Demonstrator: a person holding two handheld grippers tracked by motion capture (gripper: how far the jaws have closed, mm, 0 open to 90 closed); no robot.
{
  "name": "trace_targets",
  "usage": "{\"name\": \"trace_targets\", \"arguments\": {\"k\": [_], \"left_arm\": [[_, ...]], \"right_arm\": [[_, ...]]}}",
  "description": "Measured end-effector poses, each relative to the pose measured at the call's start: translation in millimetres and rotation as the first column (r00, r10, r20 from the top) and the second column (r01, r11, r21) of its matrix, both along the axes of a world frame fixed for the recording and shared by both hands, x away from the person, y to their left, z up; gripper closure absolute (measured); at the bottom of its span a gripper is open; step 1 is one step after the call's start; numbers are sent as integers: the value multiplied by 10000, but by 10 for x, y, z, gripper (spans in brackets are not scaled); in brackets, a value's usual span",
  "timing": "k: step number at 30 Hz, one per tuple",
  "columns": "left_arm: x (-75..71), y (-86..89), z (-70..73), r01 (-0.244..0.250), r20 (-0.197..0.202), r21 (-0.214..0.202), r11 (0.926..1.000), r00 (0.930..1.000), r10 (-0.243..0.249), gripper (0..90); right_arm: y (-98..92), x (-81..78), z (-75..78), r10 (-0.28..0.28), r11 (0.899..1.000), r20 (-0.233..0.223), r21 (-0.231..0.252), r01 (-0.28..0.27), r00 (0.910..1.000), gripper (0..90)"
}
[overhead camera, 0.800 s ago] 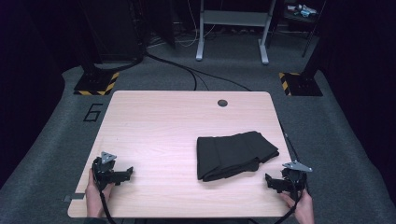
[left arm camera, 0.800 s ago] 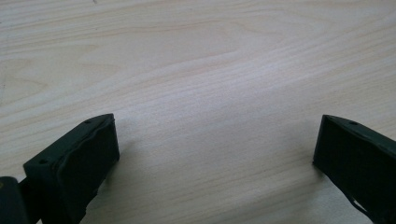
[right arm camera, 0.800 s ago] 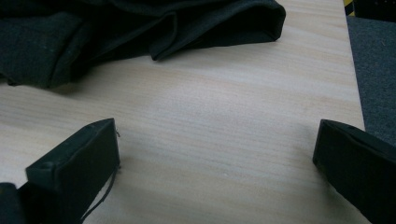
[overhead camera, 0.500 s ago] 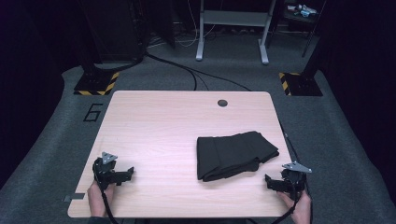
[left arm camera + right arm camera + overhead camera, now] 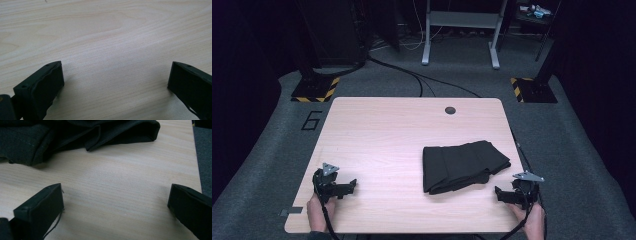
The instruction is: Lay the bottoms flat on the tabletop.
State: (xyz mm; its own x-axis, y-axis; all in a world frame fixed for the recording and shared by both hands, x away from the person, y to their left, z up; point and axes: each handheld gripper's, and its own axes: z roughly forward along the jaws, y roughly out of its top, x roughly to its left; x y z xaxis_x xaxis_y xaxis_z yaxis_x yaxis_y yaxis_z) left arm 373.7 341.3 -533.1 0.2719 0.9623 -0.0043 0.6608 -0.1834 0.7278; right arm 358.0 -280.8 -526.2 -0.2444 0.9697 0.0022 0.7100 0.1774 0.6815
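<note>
A folded black cloth lies on the right half of the light wooden table. My left gripper rests near the table's front left corner, held by a hand, far from the cloth. In the left gripper view its jaws stand wide apart over bare wood, left gripper open and empty. My right gripper sits at the front right corner, just short of the cloth's near edge. In the right gripper view the cloth lies ahead of the open, empty right gripper.
A round cable hole sits near the table's far edge. Beyond the table, cables run over grey carpet, with a metal frame and yellow-black striped bases on the floor. The table's right edge is close to my right gripper.
</note>
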Motion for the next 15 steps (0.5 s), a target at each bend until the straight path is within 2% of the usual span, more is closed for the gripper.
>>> {"name": "trace_targets", "arguments": {"k": [2,4,7,9,15], "left_arm": [[-1,3,4,48,-51,1,10000,10000,-48,0],[-1,1,3,54,-39,-4,10000,10000,-54,0],[-2,1,5,70,-44,29,10000,10000,-70,0],[-2,1,5,71,-45,31,10000,10000,-71,0],[-3,-2,5,77,-47,14,10000,10000,-77,0]], "right_arm": [[14,35,29,-51,10000,-400,27,52,9992,0],[17,53,46,13,10000,-541,-14,-13,9985,27],[7,51,65,31,10000,-187,78,-30,9998,48],[7,42,102,34,9993,-123,381,-29,9999,29],[18,88,249,382,9973,43,626,-384,9993,0]]}}
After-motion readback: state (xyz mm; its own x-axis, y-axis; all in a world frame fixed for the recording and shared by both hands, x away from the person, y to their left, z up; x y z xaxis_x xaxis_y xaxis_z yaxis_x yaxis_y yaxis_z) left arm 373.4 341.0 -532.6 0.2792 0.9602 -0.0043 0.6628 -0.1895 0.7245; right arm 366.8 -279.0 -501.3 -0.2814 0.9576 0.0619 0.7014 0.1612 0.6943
